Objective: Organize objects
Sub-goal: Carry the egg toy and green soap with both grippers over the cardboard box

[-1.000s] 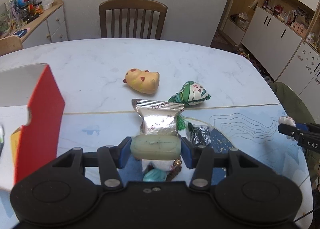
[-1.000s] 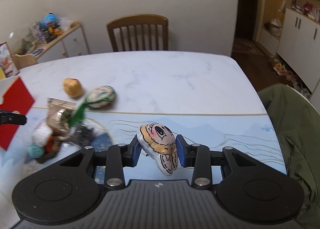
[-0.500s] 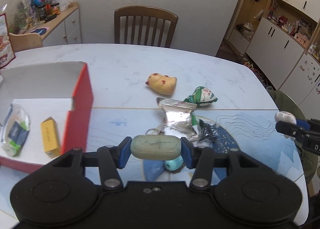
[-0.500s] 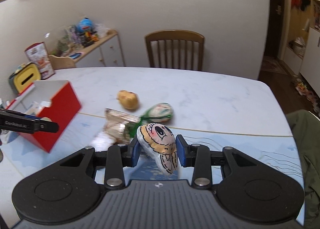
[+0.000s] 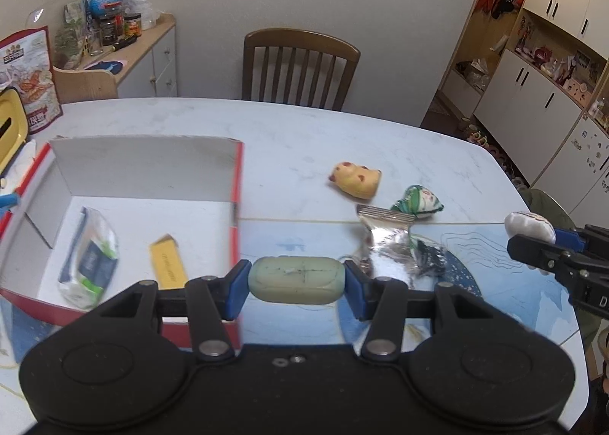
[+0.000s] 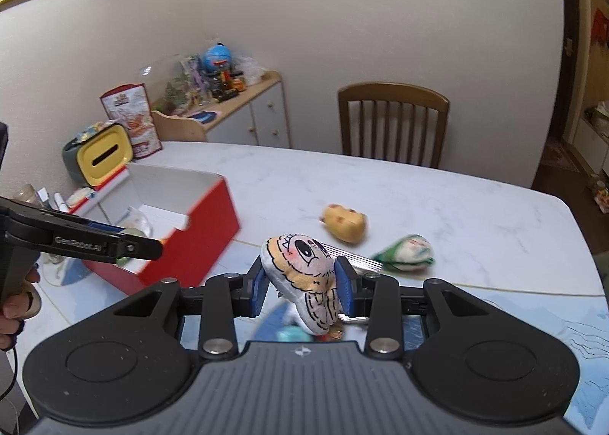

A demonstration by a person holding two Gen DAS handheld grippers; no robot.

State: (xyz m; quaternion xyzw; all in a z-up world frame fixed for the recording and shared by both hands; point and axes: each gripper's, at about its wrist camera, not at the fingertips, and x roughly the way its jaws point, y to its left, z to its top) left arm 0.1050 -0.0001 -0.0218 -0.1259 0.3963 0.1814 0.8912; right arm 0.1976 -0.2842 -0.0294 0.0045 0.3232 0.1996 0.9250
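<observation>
My left gripper (image 5: 297, 282) is shut on a pale green oval block (image 5: 297, 279), held above the right wall of the red box (image 5: 236, 184). The box is white inside and holds a clear packet (image 5: 89, 256) and a yellow bar (image 5: 167, 262). My right gripper (image 6: 302, 282) is shut on a small plush face toy (image 6: 300, 271) and hovers over the table right of the red box (image 6: 194, 241). A yellow animal toy (image 5: 356, 182), a green-white plush (image 5: 418, 203) and a silver foil packet (image 5: 384, 237) lie on the table.
A wooden chair (image 5: 300, 66) stands behind the white table (image 5: 304, 138). A blue mat (image 5: 495, 282) covers the near part. A yellow tissue holder (image 6: 101, 155) and a snack bag (image 6: 131, 119) sit left of the box. A cluttered sideboard (image 5: 144, 50) is at the far left.
Both grippers have swung left with their loads. The red box has come fully into view, and the left gripper now hangs over its right wall.
</observation>
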